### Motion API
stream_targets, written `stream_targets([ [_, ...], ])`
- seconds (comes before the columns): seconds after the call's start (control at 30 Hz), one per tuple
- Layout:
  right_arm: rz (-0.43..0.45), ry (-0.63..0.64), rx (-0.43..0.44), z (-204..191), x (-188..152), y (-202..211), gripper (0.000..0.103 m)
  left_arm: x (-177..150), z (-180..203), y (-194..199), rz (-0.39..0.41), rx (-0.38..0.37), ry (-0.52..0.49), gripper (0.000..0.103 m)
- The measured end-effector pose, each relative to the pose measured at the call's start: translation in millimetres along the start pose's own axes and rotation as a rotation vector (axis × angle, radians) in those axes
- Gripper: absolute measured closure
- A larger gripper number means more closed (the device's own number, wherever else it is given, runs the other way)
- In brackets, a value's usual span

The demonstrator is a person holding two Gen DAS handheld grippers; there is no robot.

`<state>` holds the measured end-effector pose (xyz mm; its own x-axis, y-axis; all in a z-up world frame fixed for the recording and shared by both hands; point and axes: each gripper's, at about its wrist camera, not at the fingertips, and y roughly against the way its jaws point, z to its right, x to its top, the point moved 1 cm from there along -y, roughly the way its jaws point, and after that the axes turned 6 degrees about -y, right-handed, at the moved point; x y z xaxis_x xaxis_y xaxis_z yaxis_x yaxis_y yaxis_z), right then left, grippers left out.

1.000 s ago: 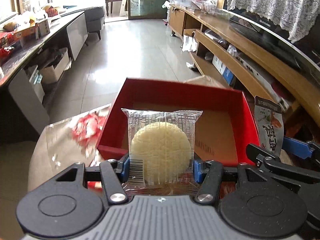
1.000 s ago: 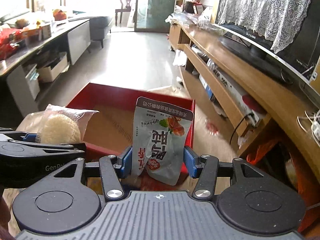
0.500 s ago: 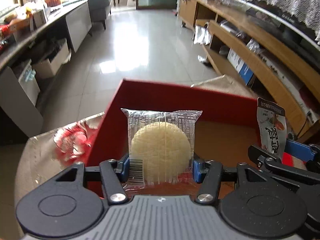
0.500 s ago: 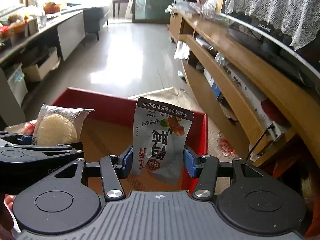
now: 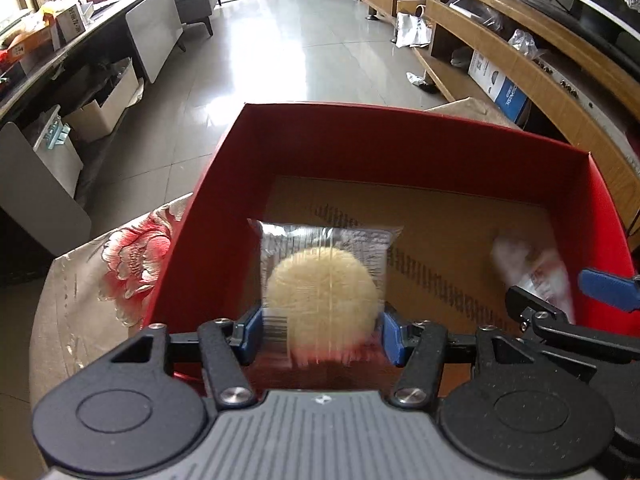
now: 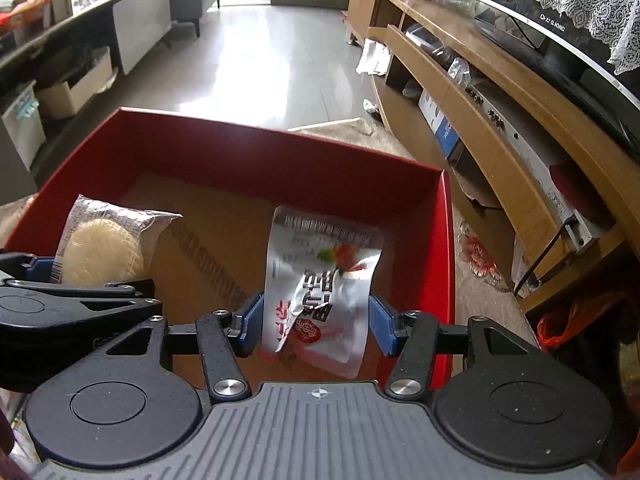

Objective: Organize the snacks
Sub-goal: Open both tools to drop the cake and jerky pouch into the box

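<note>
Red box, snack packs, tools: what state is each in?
Red box, open, floor bare.
Round cake pack, sealed, blurred, slipping free.
Silver pouch, sealed, tilted, loose.
Left tool, jaws just opening, cake pack between.
Right tool, jaws just opening, pouch between.

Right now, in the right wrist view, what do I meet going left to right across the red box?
Round wafer packet in the left gripper → bare cardboard floor of the red box → silver snack pouch between the right gripper's fingers → the box's right wall.
</note>
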<state>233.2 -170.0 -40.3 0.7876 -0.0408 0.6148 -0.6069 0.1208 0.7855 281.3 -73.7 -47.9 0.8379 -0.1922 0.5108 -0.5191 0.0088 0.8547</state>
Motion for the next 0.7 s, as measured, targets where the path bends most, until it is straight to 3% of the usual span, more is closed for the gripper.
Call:
stream_targets([
  [0.1,-0.003,-0.010,-0.012,1.8,-0.2,0.1,0.028,0.2,-2.1,1.3,0.007,0.011,-0.003,0.044],
  [0.5,0.009,-0.004,-0.023,5.2,0.7,9.7,0.022,-1.4,-7.0,17.6,0.027,0.007,0.001,0.041],
  [0.7,0.029,-0.020,-0.009,12.0,0.1,21.6,0.019,-3.7,-13.8,32.1,0.049,-0.015,0.019,0.035],
])
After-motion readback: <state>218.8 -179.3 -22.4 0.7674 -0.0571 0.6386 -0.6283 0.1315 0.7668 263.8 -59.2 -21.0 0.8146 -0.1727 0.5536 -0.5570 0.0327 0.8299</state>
